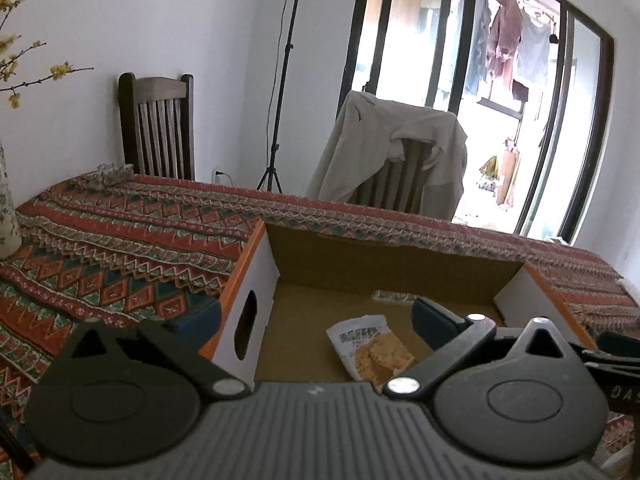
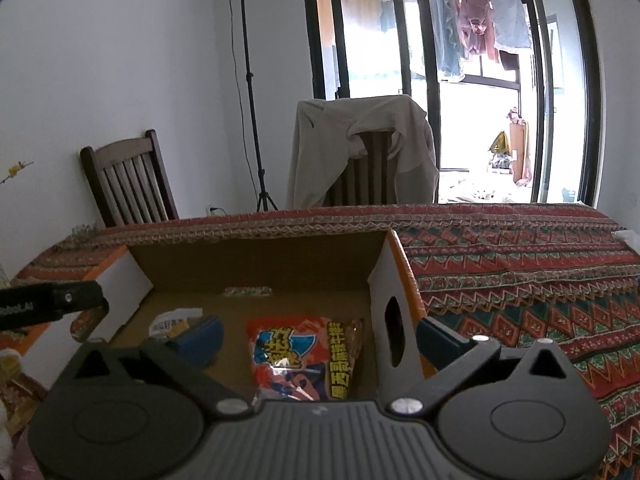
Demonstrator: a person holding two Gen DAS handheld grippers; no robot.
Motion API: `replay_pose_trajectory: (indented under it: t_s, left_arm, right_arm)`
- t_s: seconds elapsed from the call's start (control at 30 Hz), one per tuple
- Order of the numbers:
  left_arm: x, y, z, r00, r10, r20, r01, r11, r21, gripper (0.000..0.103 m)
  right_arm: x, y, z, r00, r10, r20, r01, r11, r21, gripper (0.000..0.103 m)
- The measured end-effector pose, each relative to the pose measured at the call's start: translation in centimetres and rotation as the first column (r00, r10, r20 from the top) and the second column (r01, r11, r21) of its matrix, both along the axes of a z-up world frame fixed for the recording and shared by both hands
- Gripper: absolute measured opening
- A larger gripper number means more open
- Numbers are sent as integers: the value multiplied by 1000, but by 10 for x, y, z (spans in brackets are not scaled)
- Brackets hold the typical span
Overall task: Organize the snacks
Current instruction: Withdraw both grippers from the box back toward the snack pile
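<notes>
An open cardboard box [image 1: 384,260] with white and orange sides stands on the patterned tablecloth. In the left wrist view a white cracker packet [image 1: 370,346] lies on its floor. My left gripper [image 1: 316,320] is open and empty, straddling the box's left wall. In the right wrist view the box [image 2: 256,260] holds a red and blue snack bag [image 2: 304,356] and the white packet [image 2: 172,322] at its left. My right gripper [image 2: 320,334] is open and empty, straddling the box's right wall above the red bag. Part of the left gripper [image 2: 52,304] shows at the left.
The tablecloth [image 1: 120,256] covers the table around the box. A vase [image 1: 6,216] with yellow-flowered branches stands at the left. Two wooden chairs [image 1: 160,132], one draped with a beige jacket [image 1: 392,152], and a light stand [image 2: 252,92] stand behind the table.
</notes>
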State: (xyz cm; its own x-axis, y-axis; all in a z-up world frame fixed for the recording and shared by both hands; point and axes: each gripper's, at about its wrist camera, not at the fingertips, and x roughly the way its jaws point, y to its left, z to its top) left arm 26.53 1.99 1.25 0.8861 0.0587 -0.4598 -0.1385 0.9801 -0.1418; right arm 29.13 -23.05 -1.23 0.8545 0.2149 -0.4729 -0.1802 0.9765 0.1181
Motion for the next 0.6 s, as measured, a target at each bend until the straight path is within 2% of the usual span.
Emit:
replay_pose_trajectory:
  t_s: [0.23, 0.37, 0.6]
  left_arm:
    - [-17, -1, 23, 1000, 6, 30, -6, 1000, -25, 103]
    - [-33, -2, 32, 999, 5, 42, -5, 1000, -6, 103]
    - [-63, 3, 39, 999, 4, 39, -4, 1000, -6, 103]
  right_arm:
    - [-15, -1, 23, 999, -10, 52, 11, 1000, -10, 103]
    - [-31, -3, 36, 997, -7, 76, 9, 1000, -20, 103]
    - [-64, -10, 43, 997, 4, 81, -1, 999, -34, 103]
